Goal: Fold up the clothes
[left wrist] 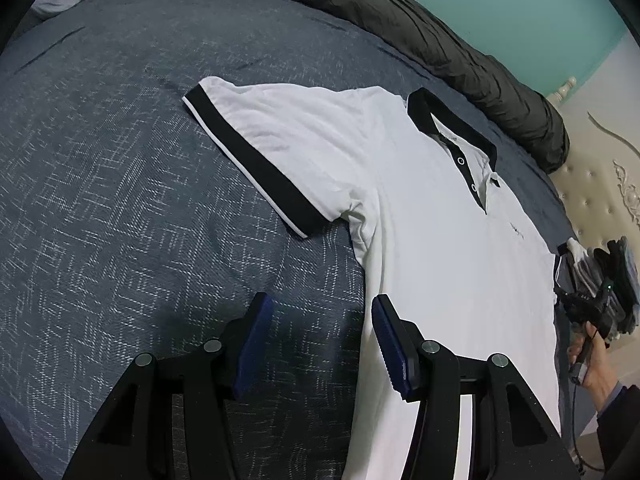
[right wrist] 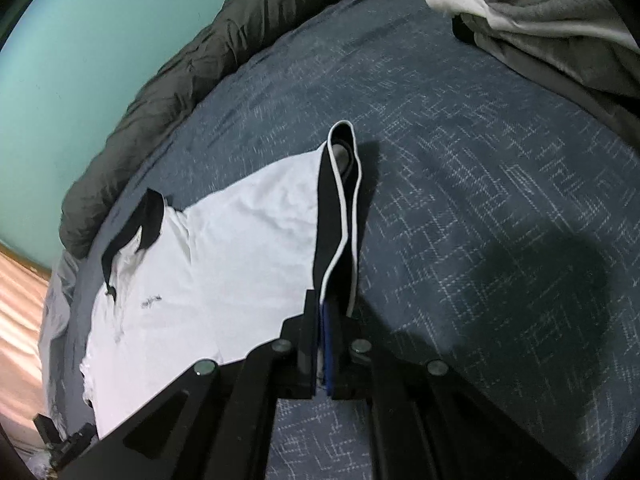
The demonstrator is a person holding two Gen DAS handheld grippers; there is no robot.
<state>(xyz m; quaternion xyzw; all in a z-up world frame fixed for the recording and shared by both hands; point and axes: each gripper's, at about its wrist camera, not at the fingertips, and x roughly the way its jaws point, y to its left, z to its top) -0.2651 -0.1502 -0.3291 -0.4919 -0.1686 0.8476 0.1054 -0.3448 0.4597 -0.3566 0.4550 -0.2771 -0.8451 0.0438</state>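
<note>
From the left wrist view, a white polo shirt (left wrist: 440, 240) with a black collar (left wrist: 452, 128) lies spread face-up on a bed covered by a blue-grey woven bedspread (left wrist: 120, 200). Its near sleeve, edged with a black cuff (left wrist: 248, 160), reaches out flat to the left. The left tool (left wrist: 322, 340) hovers over the shirt's left side edge with its blue pads parted about halfway — nothing between them. At the far right a hand (left wrist: 596, 364) holds the other tool by the shirt's opposite sleeve. A dark rumpled quilt (left wrist: 420, 32) runs along the far edge of the bed.

From the right wrist view, the right tool (right wrist: 324, 320) is clamped tight on the black, white-piped cuff (right wrist: 340, 220) of the other sleeve, which stands up in a loop off the bedspread. The shirt body stretches away to the left. A grey pile of clothes (right wrist: 552, 20) sits at the far right — well apart from the shirt.
</note>
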